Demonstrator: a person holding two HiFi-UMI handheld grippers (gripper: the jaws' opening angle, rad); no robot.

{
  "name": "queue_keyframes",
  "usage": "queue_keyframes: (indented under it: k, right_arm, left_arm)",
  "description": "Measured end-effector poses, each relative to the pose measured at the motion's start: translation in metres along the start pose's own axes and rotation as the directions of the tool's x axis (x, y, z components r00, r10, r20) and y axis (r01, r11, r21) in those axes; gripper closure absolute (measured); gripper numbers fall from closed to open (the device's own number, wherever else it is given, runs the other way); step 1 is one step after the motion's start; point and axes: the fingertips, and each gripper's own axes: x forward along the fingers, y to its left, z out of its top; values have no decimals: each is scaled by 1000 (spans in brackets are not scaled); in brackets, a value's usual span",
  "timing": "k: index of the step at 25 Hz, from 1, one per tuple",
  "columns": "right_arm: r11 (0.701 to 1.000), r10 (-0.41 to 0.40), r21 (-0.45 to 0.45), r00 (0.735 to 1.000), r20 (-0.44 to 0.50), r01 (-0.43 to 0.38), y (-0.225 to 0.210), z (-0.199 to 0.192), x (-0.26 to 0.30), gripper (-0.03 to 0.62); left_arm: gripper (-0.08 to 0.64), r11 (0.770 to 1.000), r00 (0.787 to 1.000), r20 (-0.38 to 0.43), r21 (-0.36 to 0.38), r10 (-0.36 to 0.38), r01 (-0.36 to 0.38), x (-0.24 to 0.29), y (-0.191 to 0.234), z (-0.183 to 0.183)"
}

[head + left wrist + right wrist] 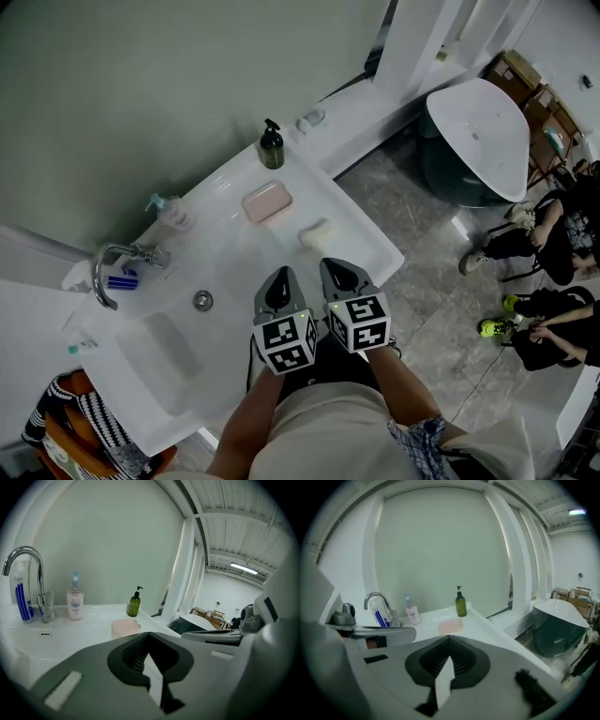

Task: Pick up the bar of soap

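Observation:
A cream bar of soap (316, 232) lies on the white counter (375, 246), to the right of the basin. Just behind it sits a pink soap dish (267, 202), which also shows in the left gripper view (125, 626) and the right gripper view (451, 626). My left gripper (280, 273) and right gripper (330, 265) hover side by side over the counter's front edge, both shut and empty. The right one is nearest the soap, a short way in front of it. In both gripper views the closed jaws (148, 634) (449, 637) hide the bar.
A green pump bottle (271, 147) stands at the counter's back corner and a clear pump bottle (172, 212) beside the chrome tap (114, 270). The basin drain (202, 300) lies left of my grippers. A bathtub (478, 127) and seated people (544, 248) are off to the right.

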Motion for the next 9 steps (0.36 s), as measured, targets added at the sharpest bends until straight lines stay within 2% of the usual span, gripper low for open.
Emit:
queue_keyframes:
  k: [9]
  right_arm:
    - [999,18,-30,1000,-2,-18,0,2,9,578]
  left_arm:
    - [552,1000,1000,-15,-3,-6,6,11,-4,1]
